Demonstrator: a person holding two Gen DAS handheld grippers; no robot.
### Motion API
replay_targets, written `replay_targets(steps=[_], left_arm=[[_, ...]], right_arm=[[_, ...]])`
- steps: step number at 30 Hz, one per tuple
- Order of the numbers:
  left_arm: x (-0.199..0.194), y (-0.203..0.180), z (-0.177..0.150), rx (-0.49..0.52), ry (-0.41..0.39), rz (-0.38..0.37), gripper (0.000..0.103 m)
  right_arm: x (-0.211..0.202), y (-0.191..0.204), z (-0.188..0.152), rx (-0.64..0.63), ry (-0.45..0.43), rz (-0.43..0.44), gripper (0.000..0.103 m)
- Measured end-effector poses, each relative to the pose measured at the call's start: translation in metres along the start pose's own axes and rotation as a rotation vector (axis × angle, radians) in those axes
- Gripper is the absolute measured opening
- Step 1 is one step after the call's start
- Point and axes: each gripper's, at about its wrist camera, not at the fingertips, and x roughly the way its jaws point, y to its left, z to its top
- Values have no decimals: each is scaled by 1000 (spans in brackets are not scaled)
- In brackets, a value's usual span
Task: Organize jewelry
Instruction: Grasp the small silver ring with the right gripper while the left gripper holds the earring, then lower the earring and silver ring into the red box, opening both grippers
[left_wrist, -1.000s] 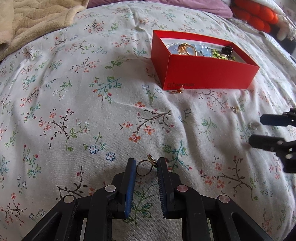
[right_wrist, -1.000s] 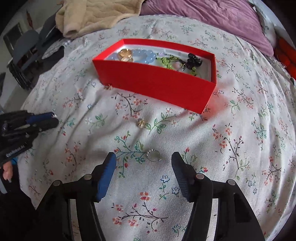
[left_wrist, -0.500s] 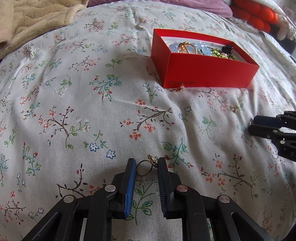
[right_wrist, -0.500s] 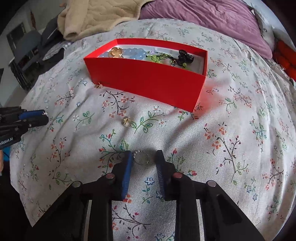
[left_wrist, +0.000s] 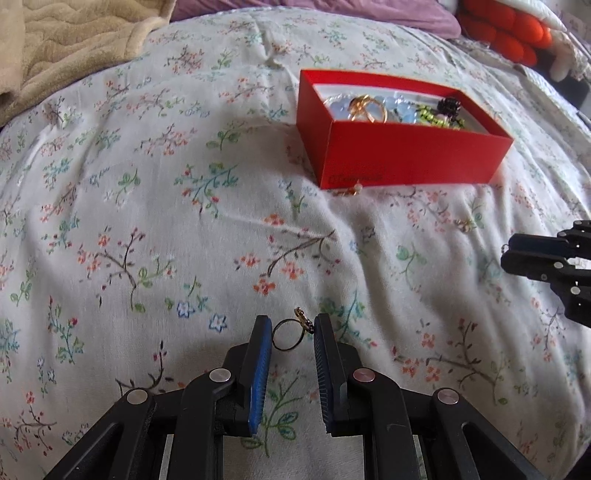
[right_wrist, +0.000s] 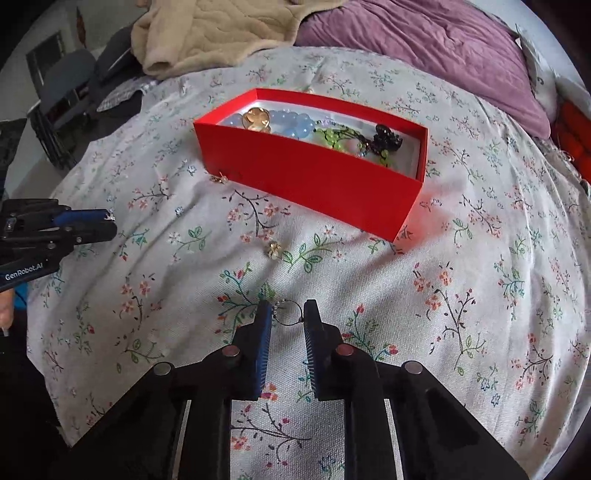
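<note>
Left tongs (left_wrist: 291, 334) clamped on gold ring (left_wrist: 289, 335). Right tongs (right_wrist: 288, 317) closing, silver ring (right_wrist: 290, 314) between pads; thin band may slip out. Red box (right_wrist: 310, 181) ahead.

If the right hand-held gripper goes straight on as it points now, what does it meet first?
Probably the floral bedspread just ahead; the right hand-held gripper, jaws closing on a silver ring, points steeply down.
</note>
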Motion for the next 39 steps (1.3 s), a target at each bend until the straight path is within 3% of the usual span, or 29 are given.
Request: replay_targets(steps=[7, 23, 39], left_arm=[[-11, -12, 15, 24, -34, -1, 18], [-12, -42, 74, 55, -76, -24, 18], [24, -46, 131, 50, -56, -47, 18]], right_arm=[[-7, 2, 16, 16, 46, -24, 19], [-39, -18, 69, 127, -20, -20, 19], [-13, -64, 99, 284, -28, 21, 19]])
